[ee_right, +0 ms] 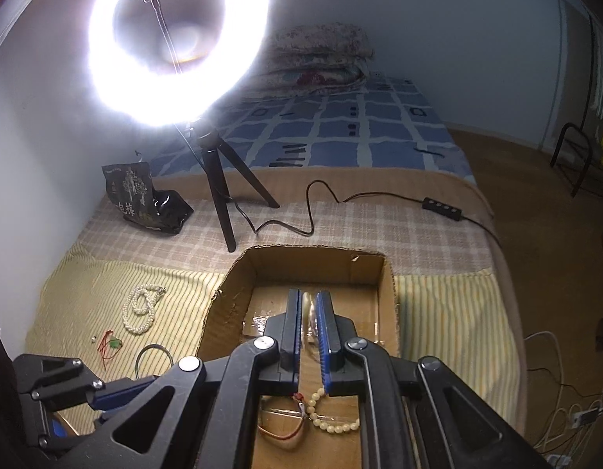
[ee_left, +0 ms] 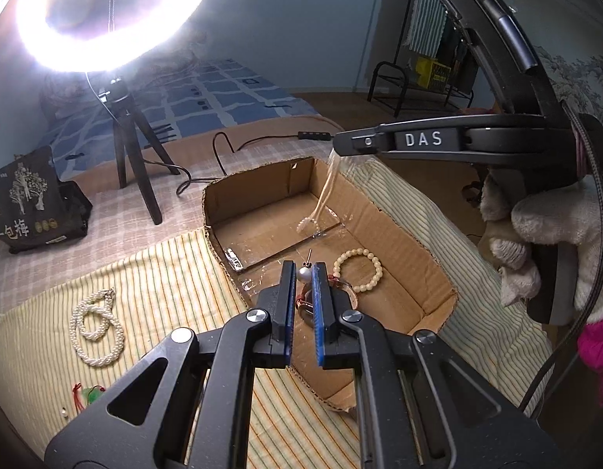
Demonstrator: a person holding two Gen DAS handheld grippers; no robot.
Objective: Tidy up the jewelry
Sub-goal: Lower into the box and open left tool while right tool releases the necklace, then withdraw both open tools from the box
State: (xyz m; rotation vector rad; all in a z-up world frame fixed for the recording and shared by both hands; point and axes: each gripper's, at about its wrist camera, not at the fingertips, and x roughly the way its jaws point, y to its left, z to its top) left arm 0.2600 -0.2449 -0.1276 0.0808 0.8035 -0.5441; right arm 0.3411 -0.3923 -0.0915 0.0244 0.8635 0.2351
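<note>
My left gripper (ee_left: 303, 271) is shut on a pearl stud earring (ee_left: 304, 272) and holds it above the near part of the open cardboard box (ee_left: 395, 234). My right gripper (ee_left: 336, 144) is shut on a clear plastic bag (ee_left: 328, 183) with a small pearl piece (ee_left: 306, 223) in its low end, hanging into the box. In the right wrist view the bag (ee_right: 310, 312) sits between the right gripper's (ee_right: 308, 297) blue pads. A cream bead bracelet (ee_left: 360, 269) and a red-corded bangle (ee_right: 281, 426) lie in the box.
A pearl necklace (ee_left: 96, 326), a red-and-green charm (ee_left: 88, 394) and a loose pearl stud (ee_left: 65, 413) lie on the striped cloth (ee_left: 164, 293) left of the box. A ring light on a tripod (ee_left: 133, 172), a black bag (ee_left: 31, 203) and a cable (ee_right: 301, 211) stand behind.
</note>
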